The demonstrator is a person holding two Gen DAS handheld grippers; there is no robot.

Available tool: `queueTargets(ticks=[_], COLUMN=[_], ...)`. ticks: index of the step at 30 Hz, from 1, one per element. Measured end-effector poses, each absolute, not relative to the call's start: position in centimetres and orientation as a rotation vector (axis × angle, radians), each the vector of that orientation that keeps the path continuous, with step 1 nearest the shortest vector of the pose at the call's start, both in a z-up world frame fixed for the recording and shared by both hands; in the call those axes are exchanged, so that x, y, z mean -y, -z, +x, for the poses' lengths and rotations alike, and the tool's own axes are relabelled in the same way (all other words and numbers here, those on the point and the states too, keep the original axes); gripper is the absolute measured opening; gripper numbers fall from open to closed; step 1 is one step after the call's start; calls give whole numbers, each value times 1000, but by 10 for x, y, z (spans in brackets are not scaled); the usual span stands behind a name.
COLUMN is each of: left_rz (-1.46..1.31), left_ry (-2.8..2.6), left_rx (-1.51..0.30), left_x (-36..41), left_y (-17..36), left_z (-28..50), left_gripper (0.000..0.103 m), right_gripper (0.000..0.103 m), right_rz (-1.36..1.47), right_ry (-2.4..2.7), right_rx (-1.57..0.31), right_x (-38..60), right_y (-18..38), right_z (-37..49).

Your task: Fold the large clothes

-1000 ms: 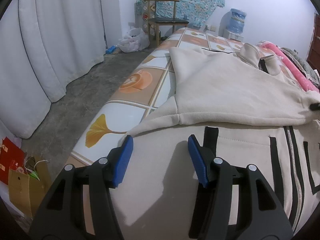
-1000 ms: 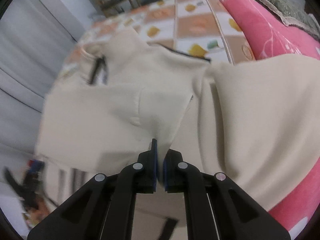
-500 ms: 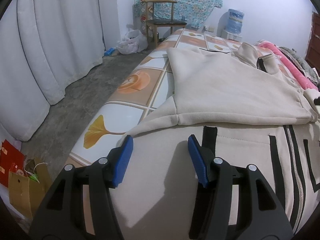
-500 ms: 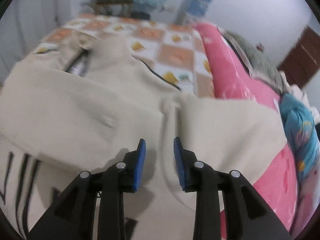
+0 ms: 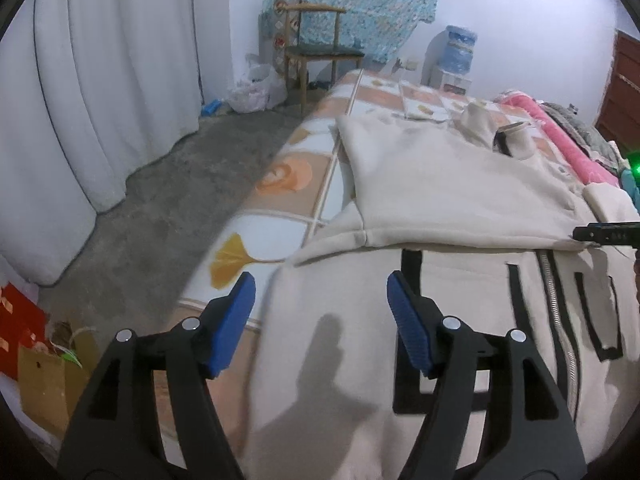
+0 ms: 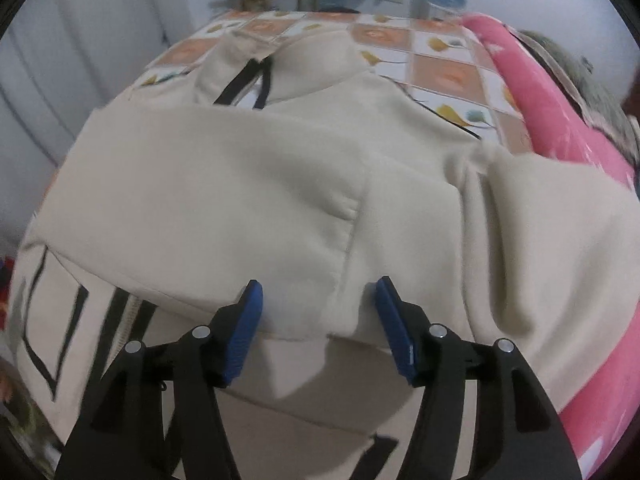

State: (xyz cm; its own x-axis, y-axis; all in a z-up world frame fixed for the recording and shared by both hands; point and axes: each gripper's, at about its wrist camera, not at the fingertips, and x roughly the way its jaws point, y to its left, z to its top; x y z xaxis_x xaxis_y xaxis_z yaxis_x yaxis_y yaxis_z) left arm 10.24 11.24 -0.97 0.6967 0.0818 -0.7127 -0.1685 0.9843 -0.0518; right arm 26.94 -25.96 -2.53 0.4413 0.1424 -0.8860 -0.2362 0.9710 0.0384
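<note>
A large cream zip hoodie with black stripes (image 5: 448,200) lies spread on the bed, one sleeve folded across its chest. My left gripper (image 5: 320,312) is open and empty just above the hoodie's lower left part. My right gripper (image 6: 318,312) is open and empty, its jaws either side of the folded sleeve's hem (image 6: 304,332). The right gripper's tip also shows at the right edge of the left wrist view (image 5: 604,234). The hood with black drawstrings (image 6: 256,76) lies at the far end.
The bed has a tiled orange-and-white cover (image 5: 280,184). A pink blanket (image 6: 560,120) runs along the bed's right side. White curtains (image 5: 80,100), a wooden chair (image 5: 316,40), a water bottle (image 5: 460,48) and paper bags (image 5: 36,344) stand around the bare floor on the left.
My right gripper let go of the sleeve and opened wide, leaving the sleeve laid across the hoodie's chest. My left gripper stayed open and shifted only slightly.
</note>
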Motion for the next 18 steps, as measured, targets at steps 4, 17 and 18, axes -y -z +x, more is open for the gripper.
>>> queueTargets(ticks=[4, 17, 18], left_rz=[-109, 28, 32], left_ry=[-95, 83, 86], left_rx=[-744, -803, -811], left_x=[-108, -18, -11], left_y=[-23, -50, -47], left_z=[95, 167, 175], left_gripper=[78, 88, 88], right_gripper=[57, 69, 73], right_rz=[-82, -17, -10], right_ry=[-246, -252, -248], right_rx=[-1063, -1000, -989], right_x=[256, 266, 270], right_y=[16, 6, 3], right_z=[262, 235, 231])
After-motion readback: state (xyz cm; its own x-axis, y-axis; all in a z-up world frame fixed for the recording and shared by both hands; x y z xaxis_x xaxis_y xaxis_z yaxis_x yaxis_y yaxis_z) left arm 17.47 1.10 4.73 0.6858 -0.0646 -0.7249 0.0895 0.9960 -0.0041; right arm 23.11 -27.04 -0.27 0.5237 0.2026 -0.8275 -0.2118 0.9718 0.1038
